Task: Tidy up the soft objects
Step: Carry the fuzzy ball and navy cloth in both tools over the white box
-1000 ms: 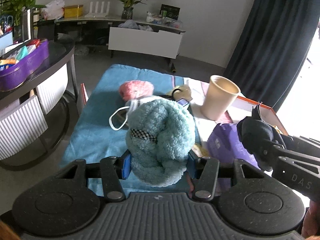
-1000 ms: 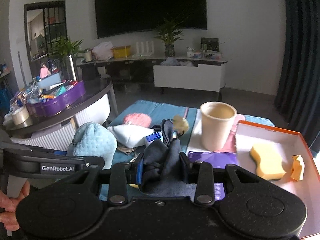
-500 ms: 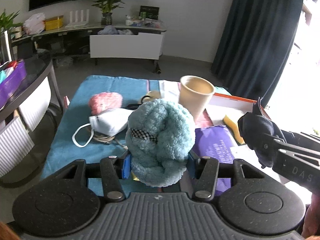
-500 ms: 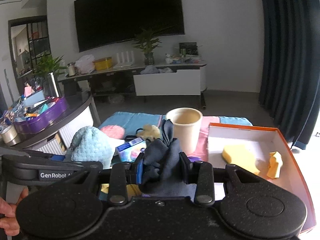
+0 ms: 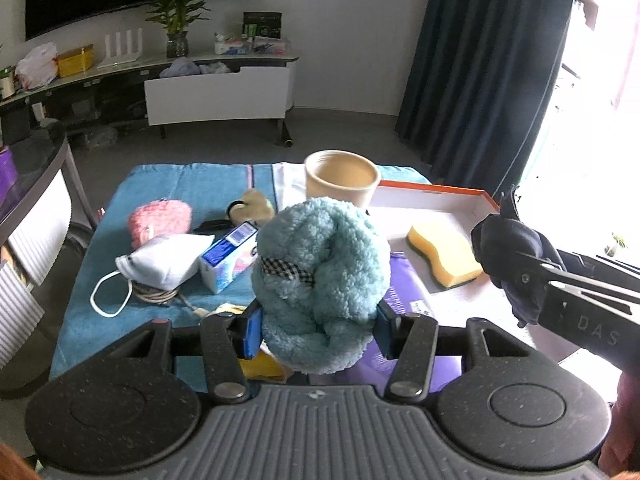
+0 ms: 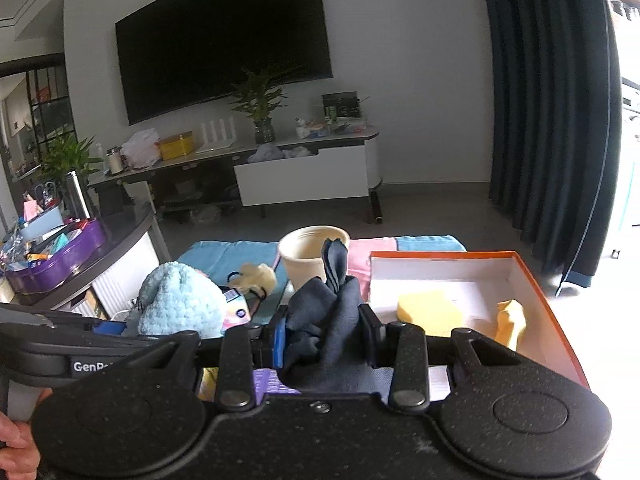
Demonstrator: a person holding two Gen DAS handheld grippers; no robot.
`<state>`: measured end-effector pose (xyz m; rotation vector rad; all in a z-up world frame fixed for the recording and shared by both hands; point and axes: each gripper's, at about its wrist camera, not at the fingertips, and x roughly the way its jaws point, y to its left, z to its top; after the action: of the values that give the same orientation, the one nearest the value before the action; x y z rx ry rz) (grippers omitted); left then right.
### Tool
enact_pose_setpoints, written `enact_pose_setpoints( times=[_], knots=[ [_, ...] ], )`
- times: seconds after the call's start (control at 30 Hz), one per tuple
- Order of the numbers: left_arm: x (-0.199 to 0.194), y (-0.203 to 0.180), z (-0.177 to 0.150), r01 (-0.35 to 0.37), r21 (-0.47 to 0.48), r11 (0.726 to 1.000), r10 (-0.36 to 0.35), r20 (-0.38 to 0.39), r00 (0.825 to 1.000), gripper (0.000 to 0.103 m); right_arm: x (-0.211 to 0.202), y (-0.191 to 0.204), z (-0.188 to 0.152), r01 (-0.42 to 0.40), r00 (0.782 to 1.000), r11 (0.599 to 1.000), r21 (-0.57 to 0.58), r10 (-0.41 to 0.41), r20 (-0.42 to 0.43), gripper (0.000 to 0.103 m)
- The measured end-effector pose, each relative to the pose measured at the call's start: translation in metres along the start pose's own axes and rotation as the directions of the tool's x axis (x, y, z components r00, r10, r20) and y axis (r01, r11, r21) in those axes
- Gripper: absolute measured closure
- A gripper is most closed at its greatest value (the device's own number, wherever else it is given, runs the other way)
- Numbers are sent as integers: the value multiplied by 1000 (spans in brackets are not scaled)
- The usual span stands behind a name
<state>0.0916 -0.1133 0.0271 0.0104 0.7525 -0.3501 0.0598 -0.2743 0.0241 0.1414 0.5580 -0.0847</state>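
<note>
Carry step: left tool [image 5: 318,326] is clamping the blue plush [image 5: 320,280], right tool [image 6: 323,334] is clamping the dark cloth [image 6: 328,320], both above the counter. Next: positioning over the box [image 6: 536,276], likely releasing beside the sponge [image 6: 426,312].

left tongs [image 5: 318,330] clamped, right tongs [image 6: 326,338] clamped, both angled downward

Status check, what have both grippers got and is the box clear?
Left gripper shut on blue fluffy bundle. Right gripper shut on dark cloth. Box holds yellow sponge.
</note>
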Motion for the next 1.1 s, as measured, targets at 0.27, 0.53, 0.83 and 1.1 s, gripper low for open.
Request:
enact_pose_setpoints(
  times=[0.27, 0.53, 0.83, 1.1],
  knots=[
    [7, -16, 6, 20, 28, 999, -20, -1, 1000, 49, -3, -17, 2, 24, 1000, 999, 27, -24, 10, 59],
    [15, -32, 11, 46, 52, 998, -46, -7, 999, 49, -5, -36, 3, 55, 998, 997, 53, -56, 19, 59],
    [28, -57, 16, 83, 90, 992, -81, -21, 996, 49, -8, -59, 1, 93, 995, 992, 86, -95, 21, 59],
    [41, -74, 20, 114, 109, 988, -110, -45, 993, 49, -8, -82, 1, 123, 992, 985, 117, -127, 22, 58]
  ],
)
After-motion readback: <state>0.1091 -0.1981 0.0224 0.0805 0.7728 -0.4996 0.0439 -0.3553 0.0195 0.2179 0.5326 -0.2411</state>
